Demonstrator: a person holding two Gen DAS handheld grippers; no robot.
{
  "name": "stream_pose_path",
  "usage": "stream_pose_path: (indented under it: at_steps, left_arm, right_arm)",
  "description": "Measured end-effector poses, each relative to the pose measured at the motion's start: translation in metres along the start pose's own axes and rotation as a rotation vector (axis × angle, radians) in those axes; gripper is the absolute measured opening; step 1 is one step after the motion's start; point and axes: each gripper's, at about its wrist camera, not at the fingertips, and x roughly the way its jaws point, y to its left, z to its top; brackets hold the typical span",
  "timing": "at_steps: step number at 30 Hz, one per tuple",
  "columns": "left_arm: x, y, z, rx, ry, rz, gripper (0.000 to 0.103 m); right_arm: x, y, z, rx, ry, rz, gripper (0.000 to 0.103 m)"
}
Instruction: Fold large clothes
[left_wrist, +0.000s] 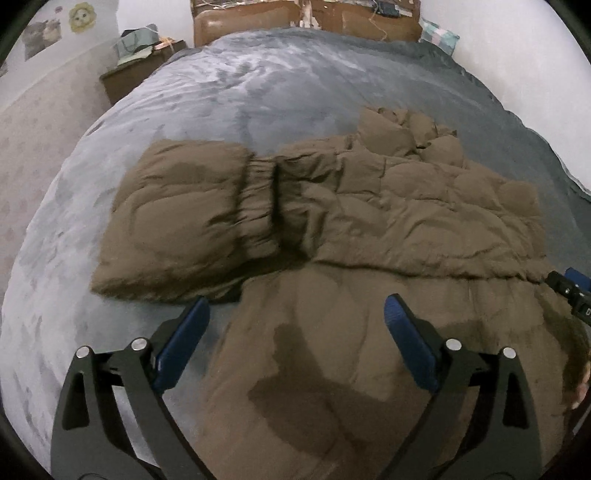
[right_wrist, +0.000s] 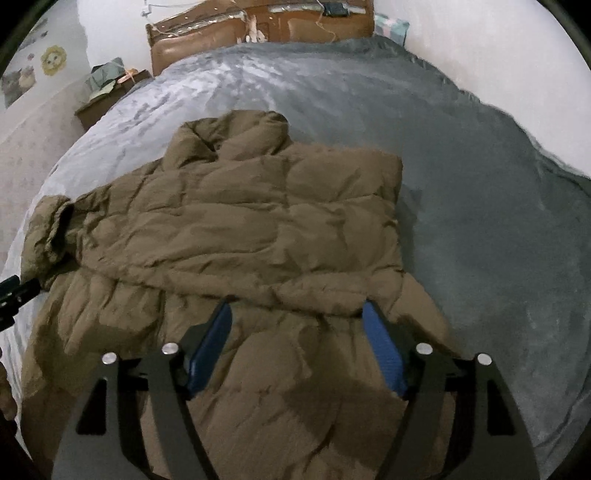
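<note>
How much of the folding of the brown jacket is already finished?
One sleeve already lies folded across the brown jacket on the grey bed. The left gripper and right gripper are open, holding nothing. The other sleeve sticks out sideways, unfolded; body unfolded.

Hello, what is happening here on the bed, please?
A person is folding a brown puffer jacket on a grey bed, with a gripper in each hand. A sleeve is laid across the jacket, its cuff sticking out to the left. The left gripper and the right gripper both hover open above the jacket's lower part and hold nothing.
</note>
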Motion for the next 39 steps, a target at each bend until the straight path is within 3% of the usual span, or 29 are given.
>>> stream_pose_path:
  at_steps: [2, 12, 19, 28, 35, 39]
  left_arm:
    - [-0.01, 0.007, -0.008, -0.009, -0.003, 0.008, 0.095]
    - [-0.08, 0.04, -0.058, -0.043, -0.062, 0.063, 0.095]
    - [-0.102, 0.039, -0.073, -0.004, -0.09, 0.098, 0.096]
    - [-0.089, 0.056, -0.05, -0.008, -0.112, 0.105, 0.098]
    - [-0.077, 0.081, -0.008, -0.014, -0.126, 0.115, 0.098]
    - [-0.062, 0.107, 0.01, -0.03, -0.131, 0.135, 0.098]
  right_arm:
    - [-0.011, 0.008, -0.003, -0.035, -0.013, 0.001, 0.083]
    - [-0.052, 0.047, -0.009, -0.188, -0.066, 0.01, 0.083]
    - [-0.076, 0.072, -0.002, -0.317, -0.122, -0.03, 0.085]
    - [-0.044, 0.087, 0.016, -0.316, -0.127, -0.02, 0.085]
    - [-0.016, 0.091, 0.029, -0.176, -0.115, 0.076, 0.085]
    - [-0.002, 0.114, 0.041, -0.183, -0.13, 0.095, 0.085]
